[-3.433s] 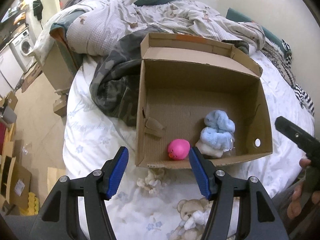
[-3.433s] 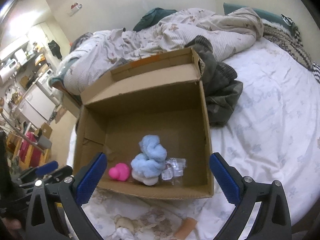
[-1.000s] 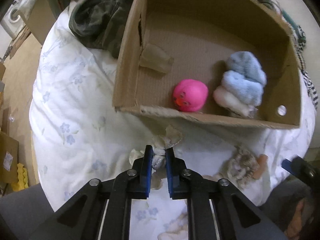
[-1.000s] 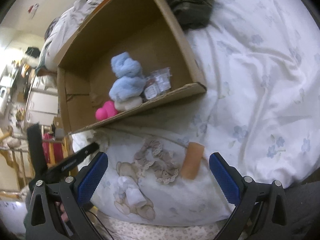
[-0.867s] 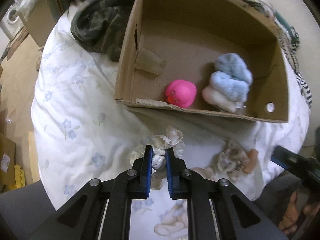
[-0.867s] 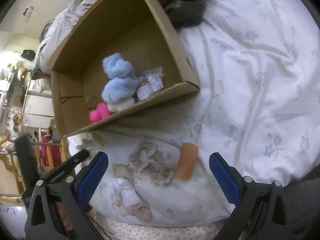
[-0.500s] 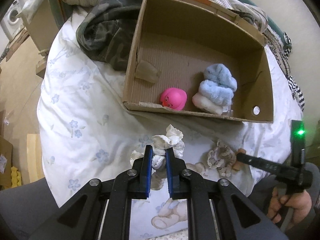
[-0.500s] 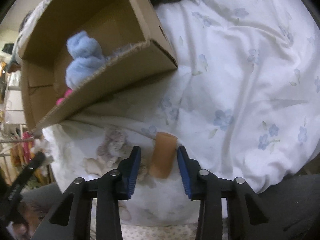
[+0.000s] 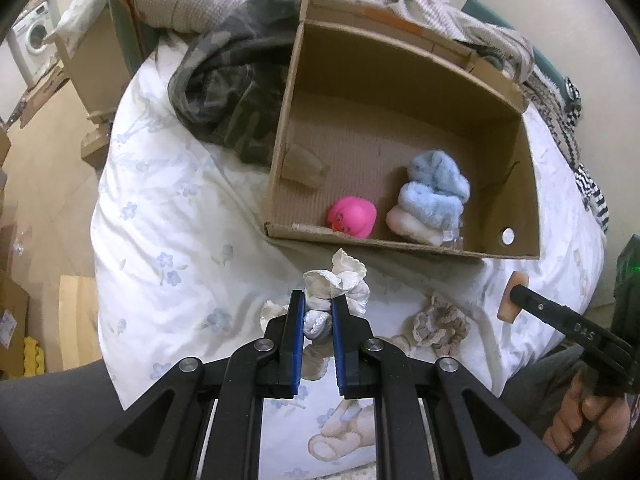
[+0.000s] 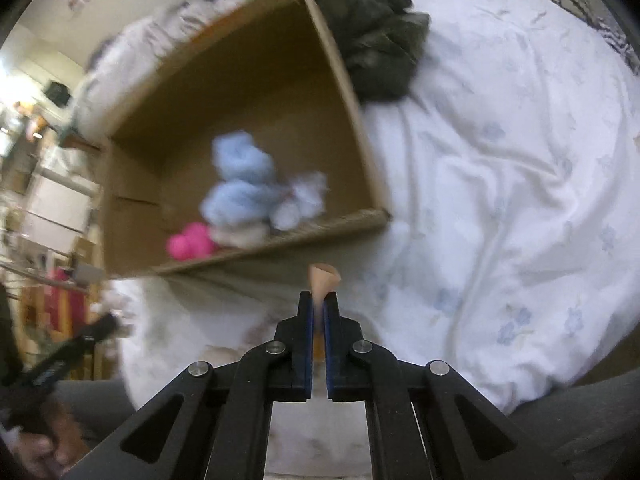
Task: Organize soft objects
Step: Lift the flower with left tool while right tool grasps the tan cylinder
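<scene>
White, frilled and bunched, the lace scrunchie (image 9: 338,282) is pinched between the blue pads of the left gripper (image 9: 316,316), its ruffles fanning out beyond the fingertips, just near of the near wall of the cardboard box (image 9: 400,246). The right gripper (image 10: 319,312) has its jaws pressed together on a peach-coloured sponge piece (image 10: 323,278), squeezed thin between the pads and flaring into a small cone past the tips; in the left wrist view the same piece shows at the end of the right tool, right of the box's near right corner.

The box sits open on the white floral bedsheet (image 9: 168,216). Inside, against the near wall, lie a pink rubber duck (image 9: 353,216) and, to its right, a fluffy pale-blue plush (image 9: 434,190) heaped on something cream, with crinkled clear plastic beside it. A beige lace scrunchie (image 9: 440,322) lies on the sheet, near of the box and right of the left gripper. A dark camouflage garment (image 9: 232,92) is piled against the box's far left side.
</scene>
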